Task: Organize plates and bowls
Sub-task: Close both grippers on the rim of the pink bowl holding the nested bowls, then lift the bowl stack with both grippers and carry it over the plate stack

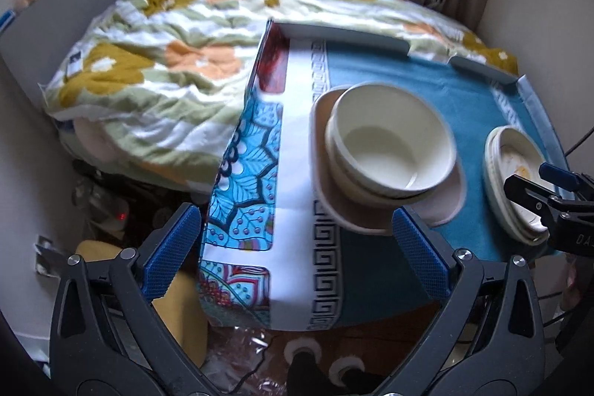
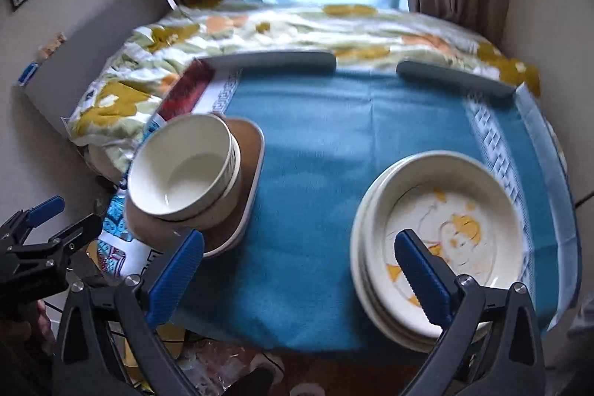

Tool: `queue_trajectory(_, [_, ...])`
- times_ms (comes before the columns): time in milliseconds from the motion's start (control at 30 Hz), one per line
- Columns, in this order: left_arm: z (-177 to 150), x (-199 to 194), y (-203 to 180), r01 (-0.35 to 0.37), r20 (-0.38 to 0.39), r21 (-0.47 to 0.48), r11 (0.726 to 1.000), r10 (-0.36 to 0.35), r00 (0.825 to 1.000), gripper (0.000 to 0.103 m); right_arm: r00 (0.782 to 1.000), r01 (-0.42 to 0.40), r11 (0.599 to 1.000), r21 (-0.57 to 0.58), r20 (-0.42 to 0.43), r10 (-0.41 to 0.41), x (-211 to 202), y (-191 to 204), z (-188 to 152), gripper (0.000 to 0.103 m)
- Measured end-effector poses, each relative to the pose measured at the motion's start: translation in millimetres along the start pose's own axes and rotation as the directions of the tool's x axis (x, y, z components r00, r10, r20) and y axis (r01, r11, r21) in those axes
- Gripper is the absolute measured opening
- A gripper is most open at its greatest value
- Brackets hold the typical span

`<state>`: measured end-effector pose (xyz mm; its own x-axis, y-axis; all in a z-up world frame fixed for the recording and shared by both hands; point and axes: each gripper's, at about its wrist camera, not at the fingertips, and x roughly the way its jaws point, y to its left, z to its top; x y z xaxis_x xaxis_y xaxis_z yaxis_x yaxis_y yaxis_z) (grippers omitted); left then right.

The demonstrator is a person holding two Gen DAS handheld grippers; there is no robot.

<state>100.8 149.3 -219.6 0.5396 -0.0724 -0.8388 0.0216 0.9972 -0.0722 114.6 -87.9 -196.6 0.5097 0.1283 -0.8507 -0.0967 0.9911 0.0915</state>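
Observation:
Cream bowls (image 1: pixel 389 151) sit nested in a stack on a beige square plate (image 1: pixel 441 206) at the table's left side; the stack also shows in the right wrist view (image 2: pixel 185 169) on the same plate (image 2: pixel 245 158). A stack of cream round plates (image 2: pixel 441 236) with an orange print lies at the front right; it also shows in the left wrist view (image 1: pixel 508 180). My left gripper (image 1: pixel 297 258) is open and empty, just in front of the square plate. My right gripper (image 2: pixel 300 273) is open and empty, its right finger over the plate stack's near rim.
The table wears a blue cloth (image 2: pixel 326 143) with a patterned border (image 1: pixel 256 173) hanging over the left edge. Two grey bars (image 2: pixel 274 60) lie along the far edge. A bed with a floral quilt (image 1: pixel 156 62) lies behind and left. Clutter sits on the floor (image 1: pixel 111 210).

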Motion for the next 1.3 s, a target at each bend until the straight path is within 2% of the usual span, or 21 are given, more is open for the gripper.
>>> queue_trajectory(200, [11, 38, 14, 0.049, -0.099, 0.024, 0.999, -0.046, 0.994, 0.09, 0.995, 0.028, 0.999, -0.02, -0.1, -0.03, 34, 22, 9, 0.085])
queue_trajectory(267, [14, 48, 15, 0.067, -0.132, 0.033, 0.997, -0.062, 0.989, 0.088, 0.988, 0.027, 1.0, -0.013, -0.154, -0.028, 46, 27, 12, 0.083])
queue_trajectory(367, [20, 59, 14, 0.095, -0.165, 0.055, 0.994, -0.084, 0.983, 0.082, 0.979, 0.038, 0.999, -0.03, -0.199, -0.043, 57, 34, 15, 0.073])
queue_trajectory(533, [27, 77, 3, 0.135, -0.216, 0.108, 0.985, -0.109, 0.97, 0.064, 0.961, 0.054, 0.997, -0.051, -0.269, -0.066, 77, 38, 19, 0.057])
queue_trajectory(633, [30, 89, 2, 0.143, -0.235, 0.112, 0.983, -0.114, 0.965, 0.062, 0.951, 0.039, 0.996, -0.074, -0.303, -0.06, 89, 40, 17, 0.051])
queue_trajectory(667, [31, 92, 3, 0.149, -0.241, 0.111, 0.983, -0.119, 0.963, 0.061, 0.951, 0.021, 0.997, -0.079, -0.307, -0.044, 93, 41, 17, 0.048])
queue_trajectory(733, [32, 97, 5, 0.168, -0.244, 0.106, 0.98, -0.138, 0.96, 0.055, 0.949, -0.004, 0.996, -0.089, -0.313, -0.024, 97, 44, 17, 0.033])
queue_trajectory(800, [33, 99, 4, 0.195, -0.242, 0.107, 0.975, -0.165, 0.956, 0.045, 0.949, -0.024, 0.995, -0.098, -0.316, -0.008, 103, 44, 18, 0.029])
queue_trajectory(900, [34, 101, -4, 0.2, -0.235, 0.156, 0.967, -0.16, 0.959, 0.031, 0.953, -0.049, 0.993, -0.111, -0.303, 0.013, 106, 46, 18, 0.02])
queue_trajectory(1000, [33, 106, -9, 0.21, -0.241, 0.176, 0.962, -0.165, 0.956, 0.024, 0.955, -0.066, 0.99, -0.123, -0.297, 0.027, 108, 47, 17, 0.015])
queue_trajectory(1133, [32, 107, -12, 0.225, -0.224, 0.187, 0.956, -0.181, 0.958, 0.016, 0.959, -0.081, 0.987, -0.139, -0.282, 0.039, 109, 51, 15, 0.012])
queue_trajectory(1233, [29, 106, -21, 0.212, -0.208, 0.238, 0.948, -0.163, 0.964, 0.01, 0.965, -0.086, 0.985, -0.151, -0.259, 0.044, 106, 51, 13, 0.012])
queue_trajectory(1300, [28, 105, -26, 0.185, -0.191, 0.27, 0.945, -0.136, 0.972, 0.01, 0.969, -0.073, 0.981, -0.178, -0.245, 0.028, 106, 56, 13, 0.012])
